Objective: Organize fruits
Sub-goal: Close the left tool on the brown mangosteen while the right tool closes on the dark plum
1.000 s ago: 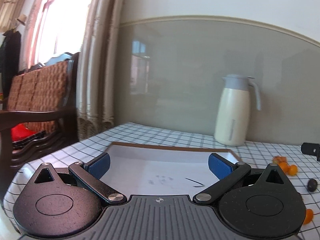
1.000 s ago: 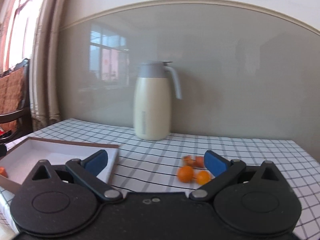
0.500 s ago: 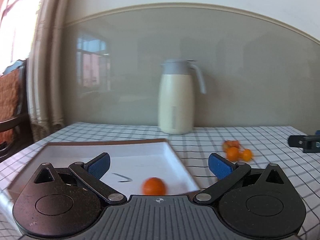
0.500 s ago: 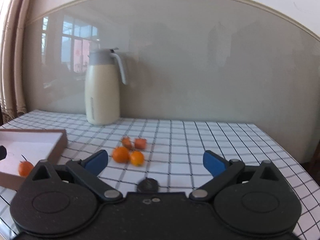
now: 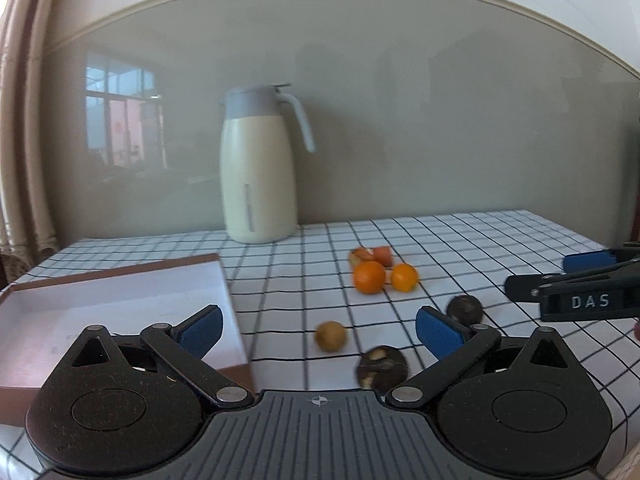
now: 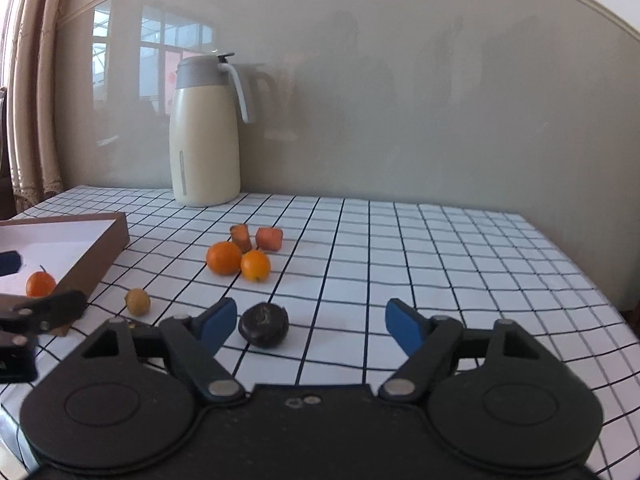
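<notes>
A brown box with a white inside [image 5: 120, 300] sits at the left; in the right wrist view [image 6: 72, 248] it holds one small orange [image 6: 40, 284]. Two oranges [image 5: 370, 277] [image 6: 224, 258] and two orange chunks [image 6: 269, 238] lie mid-table. A tan round fruit [image 5: 330, 335] [image 6: 137, 301] lies near the box. Two dark round fruits [image 5: 382, 367] [image 5: 464, 309] lie near me; one [image 6: 264, 325] sits just ahead of my right gripper's left finger. My left gripper [image 5: 318, 330] is open and empty. My right gripper [image 6: 308, 322] is open and empty.
A cream thermos jug [image 5: 258, 164] [image 6: 204, 132] stands at the back by the wall. The table has a black-and-white checked cloth [image 6: 440, 264]. Curtains [image 5: 20, 120] hang at the far left. The table's right edge shows in the right wrist view.
Both grippers have swung to the right, away from the box and toward the loose fruit. One small orange now lies in the box. Both stay open.
</notes>
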